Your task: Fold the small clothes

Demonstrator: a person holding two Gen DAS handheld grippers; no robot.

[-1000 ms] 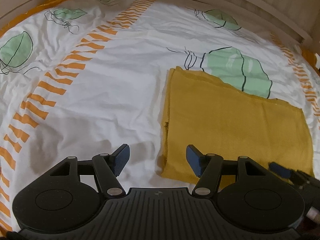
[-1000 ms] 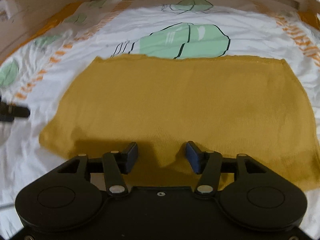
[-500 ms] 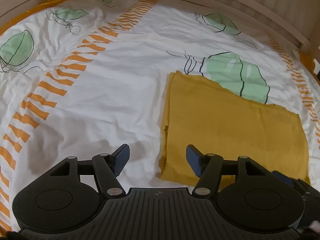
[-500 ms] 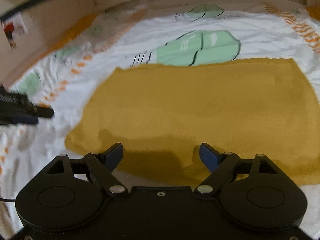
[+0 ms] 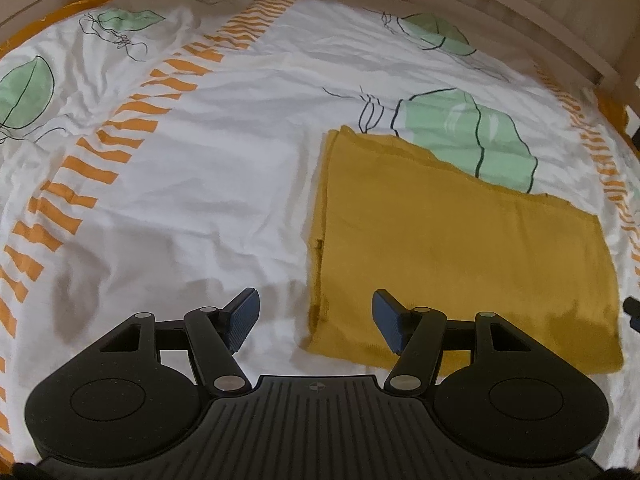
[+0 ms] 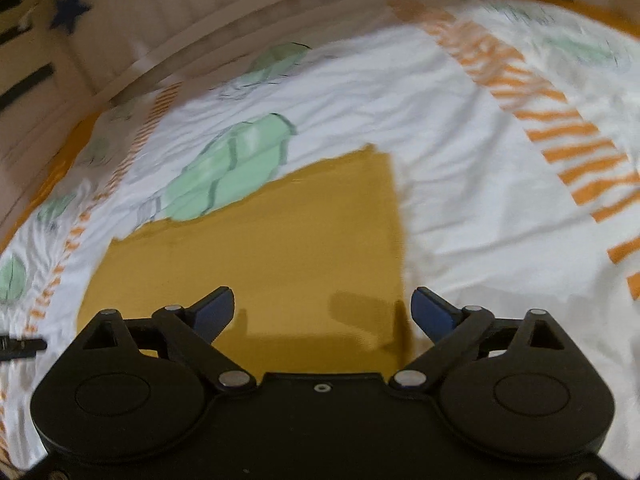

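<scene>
A mustard-yellow cloth (image 5: 448, 248) lies folded flat as a rectangle on the white printed bedsheet (image 5: 208, 184). My left gripper (image 5: 314, 320) is open and empty above the cloth's near left corner, its right finger over the cloth and its left finger over the sheet. In the right wrist view the cloth (image 6: 260, 256) fills the lower left. My right gripper (image 6: 324, 312) is wide open and empty above the cloth's near right corner, whose right edge runs between the fingers.
The sheet has green leaf prints (image 5: 464, 140) and orange striped bands (image 5: 120, 136). A wooden bed frame (image 6: 168, 52) curves around the far side. The other gripper's tip shows at the left edge of the right wrist view (image 6: 20, 346).
My right gripper has opened wider and swung right, from the cloth's front middle to its right corner. The left gripper has barely moved.
</scene>
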